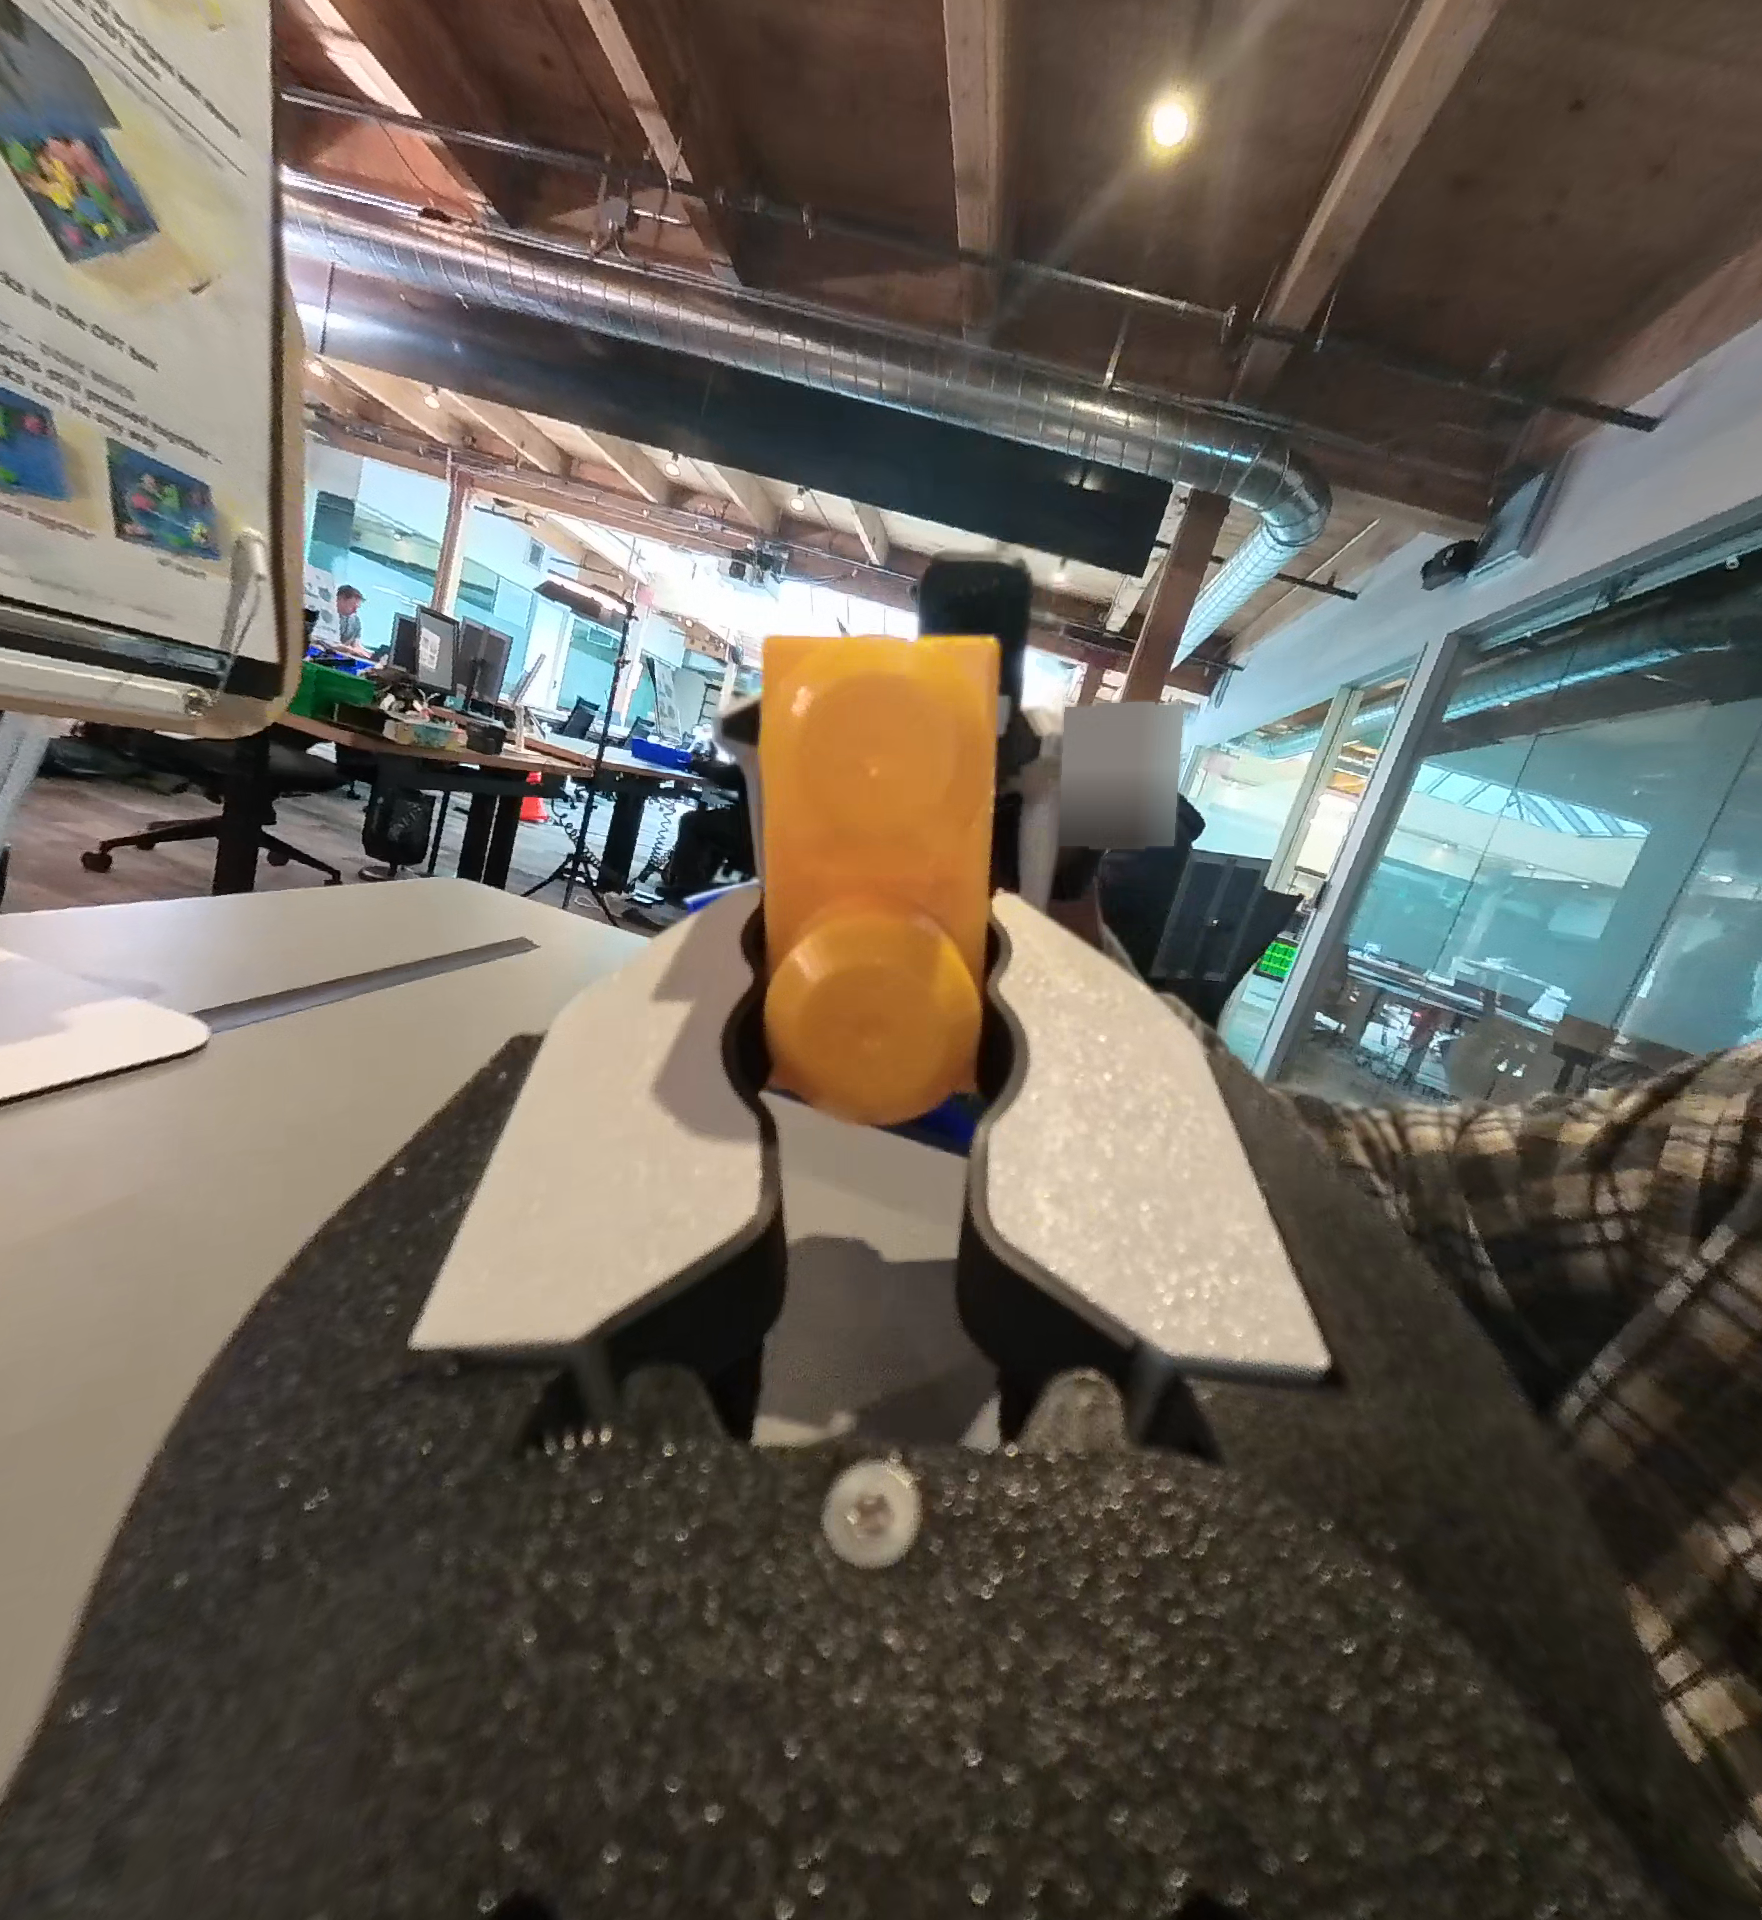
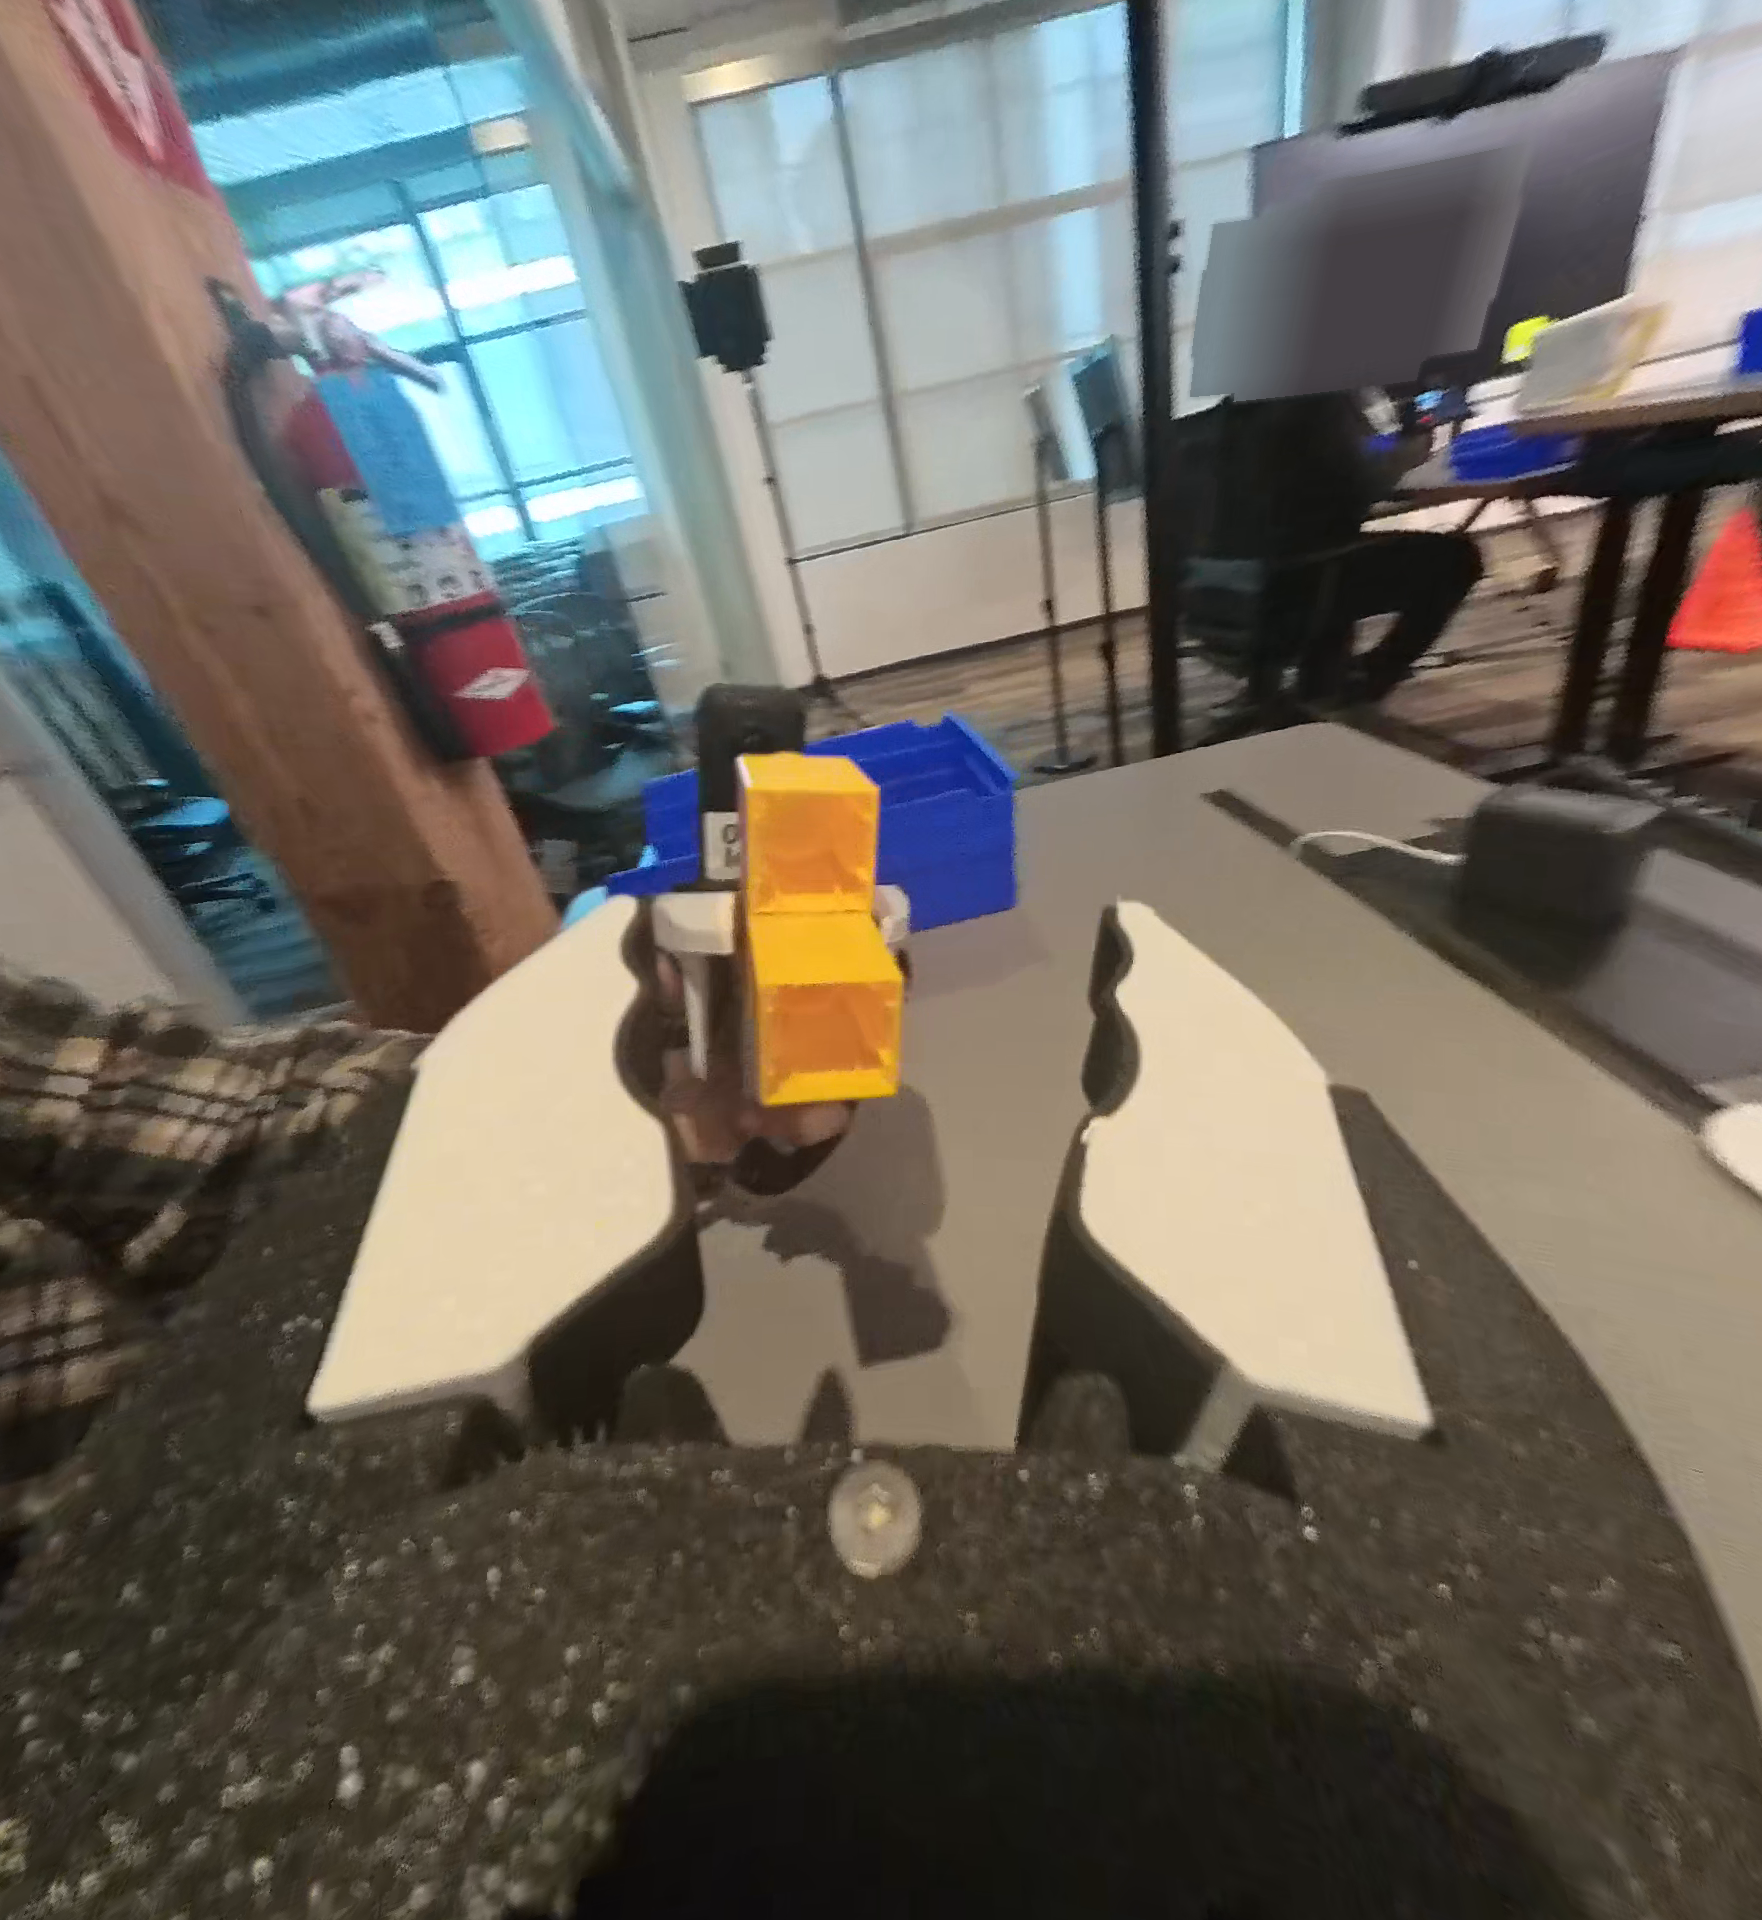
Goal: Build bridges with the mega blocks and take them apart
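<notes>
Starting on the left side of the left wrist view, there's a white instruction sheet (image 1: 77, 312) on a stand sitting at the edge of the grey table (image 1: 129, 1195), colourful photos on it, a bit blurry. Moving to the middle, the left gripper (image 1: 872, 997) is squeezing an orange mega block (image 1: 877, 821) between its white fingers (image 1: 628, 1122), jaws narrowed right down onto it. The block is standing up lengthwise out of the grip, studs facing the camera, lifted off the table. Behind it the other gripper is peeking out, mostly hidden. On the right a plaid sleeve (image 1: 1604, 1299) is filling the corner.

Over in the right wrist view, the plaid sleeve (image 2: 77, 1122) is sitting on the left. Then the right gripper (image 2: 872, 997) is hanging over the table (image 2: 1428, 1195) with its jaws spread wide, gripping nothing. Between and just beyond its fingers (image 2: 503, 1164) the same orange block (image 2: 820, 935) is showing its two hollow undersides, held by the left gripper (image 2: 742, 935) coming in from the far side. Right behind that a blue bin (image 2: 929, 831) is sitting at the far table edge. Further right, a dark grey box (image 2: 1552, 852) with a white cable is resting on the table.
</notes>
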### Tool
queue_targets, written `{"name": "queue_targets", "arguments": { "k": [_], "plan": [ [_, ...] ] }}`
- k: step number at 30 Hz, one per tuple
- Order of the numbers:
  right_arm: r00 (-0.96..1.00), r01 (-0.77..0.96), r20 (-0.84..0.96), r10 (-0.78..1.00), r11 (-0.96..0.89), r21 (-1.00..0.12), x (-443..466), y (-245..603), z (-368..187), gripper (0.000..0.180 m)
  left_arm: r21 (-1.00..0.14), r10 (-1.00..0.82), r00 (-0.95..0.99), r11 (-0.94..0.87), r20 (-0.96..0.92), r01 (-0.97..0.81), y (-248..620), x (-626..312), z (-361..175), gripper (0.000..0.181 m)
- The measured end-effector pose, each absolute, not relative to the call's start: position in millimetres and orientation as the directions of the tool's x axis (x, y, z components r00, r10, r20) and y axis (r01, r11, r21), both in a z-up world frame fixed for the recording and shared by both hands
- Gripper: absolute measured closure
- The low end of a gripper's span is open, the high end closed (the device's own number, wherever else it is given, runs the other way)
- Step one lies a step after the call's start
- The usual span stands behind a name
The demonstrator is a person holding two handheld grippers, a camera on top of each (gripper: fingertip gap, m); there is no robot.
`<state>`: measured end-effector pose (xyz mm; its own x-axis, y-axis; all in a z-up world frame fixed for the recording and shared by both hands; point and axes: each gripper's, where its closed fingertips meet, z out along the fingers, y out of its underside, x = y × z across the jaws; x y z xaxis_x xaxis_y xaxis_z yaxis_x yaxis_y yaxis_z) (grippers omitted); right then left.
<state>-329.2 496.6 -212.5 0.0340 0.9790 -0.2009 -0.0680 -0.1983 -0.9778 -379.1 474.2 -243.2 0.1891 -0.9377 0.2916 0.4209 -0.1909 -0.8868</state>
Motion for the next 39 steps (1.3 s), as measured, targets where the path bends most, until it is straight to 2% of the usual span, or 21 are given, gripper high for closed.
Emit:
{"name": "queue_targets", "arguments": {
  "k": [8, 10, 11, 12, 16, 18, 20, 21, 25, 29, 33, 35, 39],
  "plan": [
    [-0.104, 0.095, -0.239, 0.965, -0.229, -0.969, -358, 476, -257, 0.107, -0.89, -0.94, 0.178, -0.196, 0.29, 0.412, 473, -375, -247, 0.145],
    [-0.133, 0.095, -0.259, 0.957, -0.248, -0.964, -363, 473, -262, 0.119, -0.892, -0.941, 0.177, -0.196, 0.287, 0.406, 472, -373, -248, 0.145],
    [-0.17, 0.075, -0.266, 0.949, -0.256, -0.964, -364, 470, -260, 0.141, -0.893, -0.943, 0.172, -0.197, 0.286, 0.404, 471, -372, -248, 0.145],
    [-0.185, 0.059, -0.267, 0.946, -0.261, -0.964, -364, 469, -259, 0.144, -0.892, -0.942, 0.169, -0.2, 0.288, 0.406, 471, -372, -248, 0.145],
    [-0.184, 0.073, -0.268, 0.946, -0.259, -0.963, -364, 468, -257, 0.144, -0.886, -0.943, 0.155, -0.209, 0.295, 0.414, 469, -372, -246, 0.145],
    [-0.173, 0.072, -0.276, 0.946, -0.267, -0.961, -360, 469, -252, 0.145, -0.854, -0.94, 0.133, -0.219, 0.315, 0.472, 469, -379, -240, 0.145],
    [-0.075, -0.001, -0.286, 0.955, -0.287, -0.958, -342, 489, -240, 0.145, -0.778, -0.934, 0.066, -0.253, 0.352, 0.576, 472, -401, -228, 0.145],
    [-0.005, -0.025, -0.309, 0.951, -0.309, -0.951, -327, 502, -237, 0.144, -0.776, -0.932, 0.067, -0.254, 0.355, 0.577, 475, -408, -228, 0.145],
    [0.234, -0.137, -0.37, 0.899, -0.346, -0.928, -257, 507, -227, 0.144, -0.889, -0.933, 0.189, -0.209, 0.306, 0.407, 480, -391, -251, 0.145],
    [0.581, -0.047, -0.288, 0.762, -0.322, -0.946, -145, 510, -226, 0.143, -0.925, -0.94, 0.19, -0.216, 0.284, 0.311, 470, -363, -261, 0.145],
    [0.839, 0.019, -0.19, 0.51, -0.377, -0.926, -9, 524, -226, 0.144, -0.957, -0.944, 0.231, -0.187, 0.237, 0.22, 467, -348, -271, 0.145],
    [0.9, 0.084, -0.13, 0.416, -0.459, -0.884, 34, 529, -244, 0.144, -0.959, -0.944, 0.229, -0.188, 0.236, 0.212, 465, -345, -272, 0.145],
    [0.902, 0.104, -0.179, 0.394, -0.599, -0.794, 46, 530, -291, 0.143, -0.965, -0.939, 0.249, -0.199, 0.237, 0.171, 467, -341, -282, 0.145]
  ]
}}
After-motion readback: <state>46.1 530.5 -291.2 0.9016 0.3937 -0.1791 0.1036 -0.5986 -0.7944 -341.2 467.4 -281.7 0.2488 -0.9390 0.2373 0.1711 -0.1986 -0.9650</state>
